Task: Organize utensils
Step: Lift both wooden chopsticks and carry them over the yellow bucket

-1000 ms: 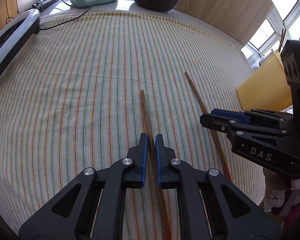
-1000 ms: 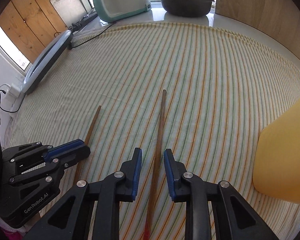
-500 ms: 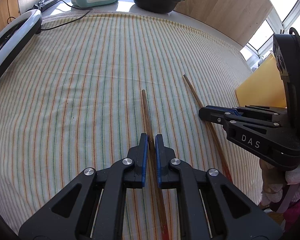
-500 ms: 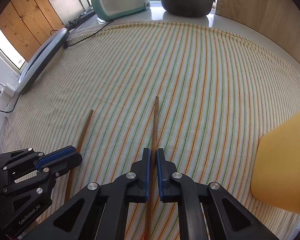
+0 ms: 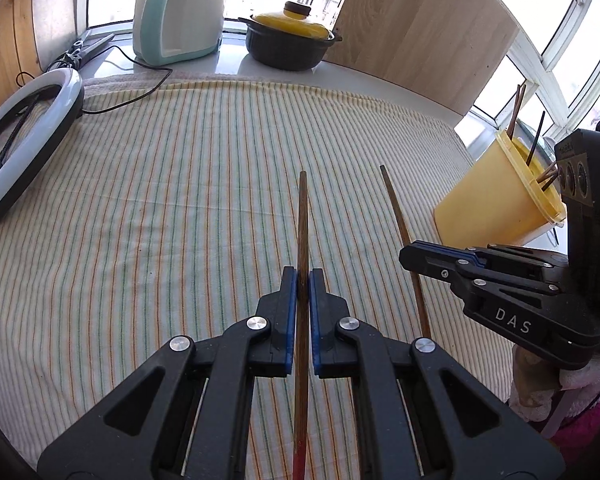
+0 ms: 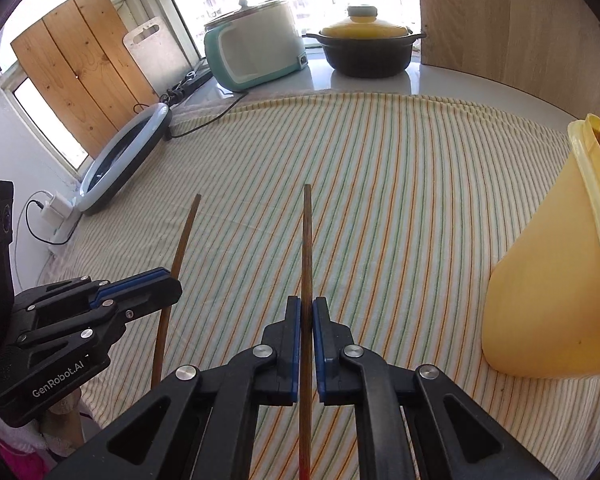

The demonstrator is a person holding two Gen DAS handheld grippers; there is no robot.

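I see a home kitchen: a rice cooker (image 5: 178,20), a lidded casserole pot (image 5: 288,42) and a cutting board (image 6: 156,54) line the far windowsill.

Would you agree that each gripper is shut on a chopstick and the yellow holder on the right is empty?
Not quite: the yellow holder is not empty; the left wrist view shows several sticks standing in it. The left gripper and right gripper are each shut on a chopstick.

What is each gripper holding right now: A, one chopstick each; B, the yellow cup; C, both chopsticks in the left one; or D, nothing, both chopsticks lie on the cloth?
A: the left gripper is shut on one chopstick and the right gripper on the other chopstick.
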